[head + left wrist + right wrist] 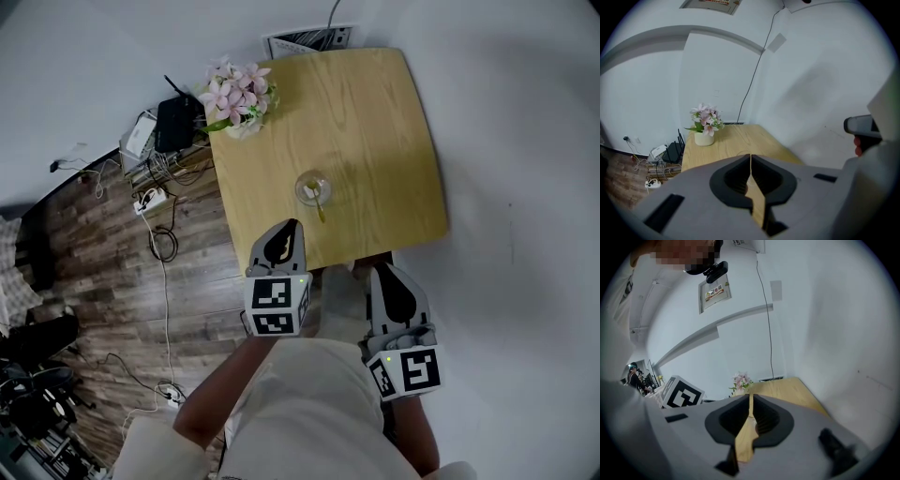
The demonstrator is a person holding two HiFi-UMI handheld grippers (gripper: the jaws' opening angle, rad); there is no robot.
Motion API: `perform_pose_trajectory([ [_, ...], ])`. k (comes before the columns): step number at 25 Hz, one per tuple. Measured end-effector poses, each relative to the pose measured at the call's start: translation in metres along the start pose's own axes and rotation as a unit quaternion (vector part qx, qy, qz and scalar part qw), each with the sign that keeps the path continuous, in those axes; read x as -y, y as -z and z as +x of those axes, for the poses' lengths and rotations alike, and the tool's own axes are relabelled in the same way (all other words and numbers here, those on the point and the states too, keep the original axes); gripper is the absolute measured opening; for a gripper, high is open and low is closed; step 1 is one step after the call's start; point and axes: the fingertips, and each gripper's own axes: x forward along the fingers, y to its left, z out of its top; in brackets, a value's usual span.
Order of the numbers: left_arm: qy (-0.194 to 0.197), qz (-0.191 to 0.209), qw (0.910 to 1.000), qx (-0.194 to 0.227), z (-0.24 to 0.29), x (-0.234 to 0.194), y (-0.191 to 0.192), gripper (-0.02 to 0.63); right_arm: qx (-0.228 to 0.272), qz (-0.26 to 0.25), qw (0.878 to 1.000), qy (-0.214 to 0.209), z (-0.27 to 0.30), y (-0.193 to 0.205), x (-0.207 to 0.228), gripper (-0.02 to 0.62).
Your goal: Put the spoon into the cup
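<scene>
A small clear glass cup [312, 187] stands near the middle of the wooden table [375, 122]. A spoon [320, 210] rests in it, its yellowish handle leaning over the rim toward the table's near edge. My left gripper [292, 226] hovers over the near edge, just short of the cup, jaws shut and empty. My right gripper [382, 270] sits off the near edge, further right, also shut and empty. In the left gripper view the jaws [750, 158] meet with only tabletop beyond. The right gripper view shows its jaws [750, 397] closed too.
A white pot of pink flowers [238, 97] stands at the table's far left corner. A black router [175, 122] and tangled cables [161, 234] lie on the wood floor to the left. White wall runs along the table's far and right sides.
</scene>
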Motion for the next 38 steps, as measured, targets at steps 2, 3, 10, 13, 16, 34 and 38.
perform_pose_trajectory([
  [2,-0.006,-0.003,1.0000,0.004,-0.007,-0.004,-0.002,0.012,0.007,-0.001,1.000,0.000,-0.001,-0.004,-0.002,0.041],
  [3,-0.005,-0.005,1.0000,0.006,-0.011,-0.005,-0.003,0.011,0.011,-0.002,1.000,0.001,-0.002,-0.005,-0.003,0.041],
  [10,0.013,-0.007,0.9995,0.029,-0.048,-0.001,-0.013,0.011,0.023,-0.023,0.999,0.007,-0.007,-0.007,-0.006,0.041],
  [13,0.021,-0.006,0.9989,0.043,-0.069,0.002,-0.022,0.011,0.030,-0.030,0.999,0.007,-0.010,-0.011,-0.007,0.041],
  [16,0.026,-0.002,0.9981,0.056,-0.090,0.003,-0.030,0.011,0.036,-0.039,0.999,0.003,-0.011,-0.014,-0.010,0.043],
  [34,0.024,0.007,0.9921,0.123,-0.195,-0.015,-0.060,0.011,0.053,-0.129,0.987,-0.079,-0.034,-0.050,-0.066,0.042],
  [38,0.016,0.019,0.9911,0.131,-0.202,-0.022,-0.056,0.011,0.057,-0.133,0.985,-0.099,-0.036,-0.046,-0.079,0.042],
])
